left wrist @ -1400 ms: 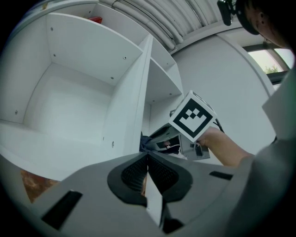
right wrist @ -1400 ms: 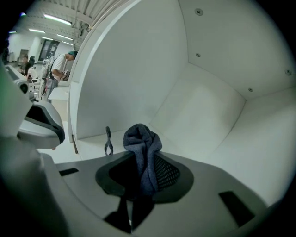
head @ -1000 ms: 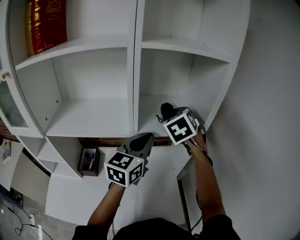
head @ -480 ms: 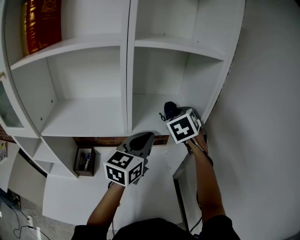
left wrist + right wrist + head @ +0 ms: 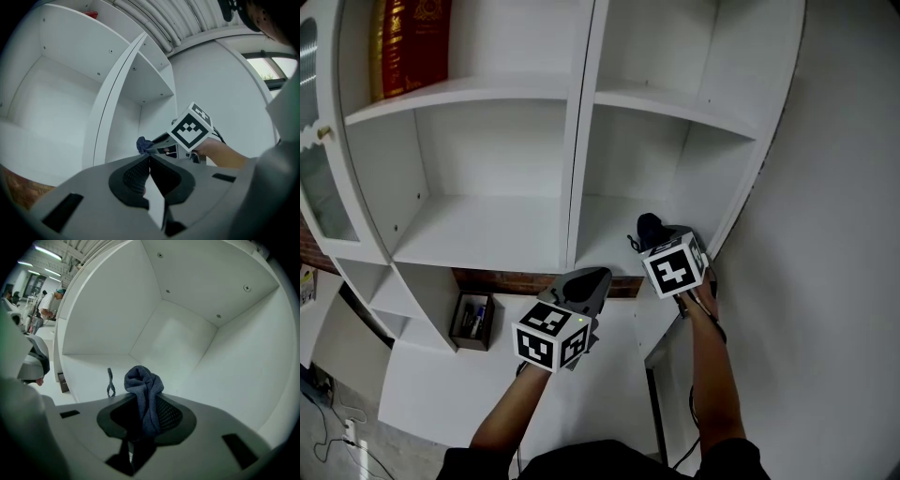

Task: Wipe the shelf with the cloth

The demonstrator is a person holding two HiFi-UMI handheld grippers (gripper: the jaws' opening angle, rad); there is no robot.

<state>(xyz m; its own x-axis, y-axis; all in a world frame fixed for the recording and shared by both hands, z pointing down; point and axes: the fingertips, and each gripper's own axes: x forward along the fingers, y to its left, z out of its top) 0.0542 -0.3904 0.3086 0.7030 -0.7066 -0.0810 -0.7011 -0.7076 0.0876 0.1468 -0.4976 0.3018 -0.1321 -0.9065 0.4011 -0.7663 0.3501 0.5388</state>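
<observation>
My right gripper (image 5: 652,234) is shut on a dark blue cloth (image 5: 145,394), which bunches up between its jaws with a thin loop (image 5: 110,382) sticking out. It reaches into the lower right compartment of the white shelf unit (image 5: 577,131), just above that shelf board (image 5: 605,234). From the left gripper view the cloth (image 5: 143,145) shows at the right gripper's tip. My left gripper (image 5: 586,281) hangs lower, in front of the shelf's front edge, jaws shut with nothing between them.
Red books (image 5: 411,42) stand on the upper left shelf. A glass door (image 5: 319,141) hangs open at far left. A small box of pens (image 5: 472,321) sits on the white counter (image 5: 441,384) below. A bare white wall (image 5: 834,234) runs along the right.
The view has swung slightly, so the shelf sits further right in frame. The right gripper with the cloth has shifted a little right; the left gripper stays put.
</observation>
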